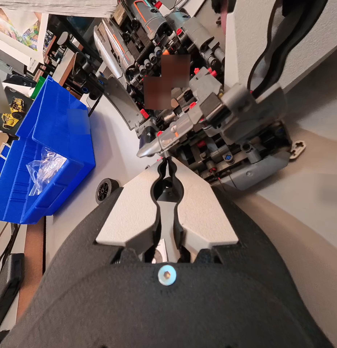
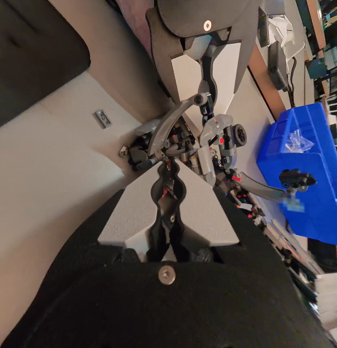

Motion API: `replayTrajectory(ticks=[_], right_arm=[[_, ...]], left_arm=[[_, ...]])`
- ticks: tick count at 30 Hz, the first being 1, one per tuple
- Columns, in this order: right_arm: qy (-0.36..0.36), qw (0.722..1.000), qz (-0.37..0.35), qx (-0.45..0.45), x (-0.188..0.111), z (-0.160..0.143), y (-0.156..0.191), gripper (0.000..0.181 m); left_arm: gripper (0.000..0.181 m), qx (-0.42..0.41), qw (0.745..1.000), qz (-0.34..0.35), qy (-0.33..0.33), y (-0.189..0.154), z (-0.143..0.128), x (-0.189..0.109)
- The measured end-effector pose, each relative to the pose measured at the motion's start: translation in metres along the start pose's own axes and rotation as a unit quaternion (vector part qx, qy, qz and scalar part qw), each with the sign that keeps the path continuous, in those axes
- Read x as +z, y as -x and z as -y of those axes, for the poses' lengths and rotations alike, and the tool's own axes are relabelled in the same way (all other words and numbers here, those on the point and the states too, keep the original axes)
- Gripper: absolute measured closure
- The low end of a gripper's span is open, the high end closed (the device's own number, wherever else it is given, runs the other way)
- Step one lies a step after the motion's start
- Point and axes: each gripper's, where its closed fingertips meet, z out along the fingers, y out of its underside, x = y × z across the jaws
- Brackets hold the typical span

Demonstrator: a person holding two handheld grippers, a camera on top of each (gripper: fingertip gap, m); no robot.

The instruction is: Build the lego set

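Observation:
A grey and black lego car model [image 1: 199,113] with red pins and orange stripes stands tilted on the white table. My left gripper [image 1: 166,160] is shut, its tips pinching the model's near edge under a silver curved panel [image 1: 156,146]. In the right wrist view it comes in from above [image 2: 207,101], closed on the end of a grey arch [image 2: 169,124]. My right gripper [image 2: 168,162] is shut on the model's [image 2: 207,150] dark frame below that arch. In the left wrist view it grips a grey block from the upper right [image 1: 252,92].
A blue bin [image 1: 50,150] holding clear plastic bags stands left of the model; it also shows in the right wrist view [image 2: 305,188]. A loose black wheel [image 1: 105,190] lies by the bin. A small grey plate [image 2: 102,119] and a pale beam [image 1: 296,148] lie on the table.

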Motion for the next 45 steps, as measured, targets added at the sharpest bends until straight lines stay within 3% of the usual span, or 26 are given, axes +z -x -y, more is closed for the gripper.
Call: replayTrajectory(ticks=[6, 11, 14, 19, 25, 31, 37, 45], right_arm=[[-0.037, 0.996, 0.039, 0.077, 0.001, 0.004, 0.001, 0.181], [-0.047, 0.994, 0.046, 0.090, 0.001, 0.007, 0.002, 0.181], [-0.060, 0.995, 0.050, 0.070, -0.003, 0.020, 0.003, 0.181], [-0.027, 0.999, 0.031, 0.024, -0.015, 0.005, -0.007, 0.181], [-0.003, 0.997, 0.075, -0.007, -0.025, -0.002, 0.002, 0.181], [0.015, 0.995, 0.092, 0.024, -0.040, -0.009, -0.004, 0.179], [0.026, 0.987, 0.126, 0.096, -0.046, -0.011, -0.007, 0.174], [0.051, 0.980, 0.085, 0.170, -0.049, -0.023, -0.017, 0.170]], left_arm=[[0.181, -0.001, 1.000, 0.002, 0.002, 0.001, -0.001, 0.000], [0.181, -0.003, 1.000, 0.002, 0.003, 0.001, -0.001, -0.001], [0.181, 0.004, 1.000, 0.007, 0.000, 0.001, 0.000, 0.001], [0.181, 0.012, 1.000, 0.000, 0.001, -0.002, 0.000, 0.001], [0.173, 0.019, 1.000, 0.010, 0.001, 0.003, -0.001, -0.002], [0.153, 0.039, 0.999, 0.014, 0.001, 0.012, -0.002, -0.024], [0.158, 0.094, 0.995, 0.030, 0.017, 0.005, 0.001, -0.050], [0.160, 0.043, 0.998, -0.051, -0.020, -0.042, 0.028, -0.077]])
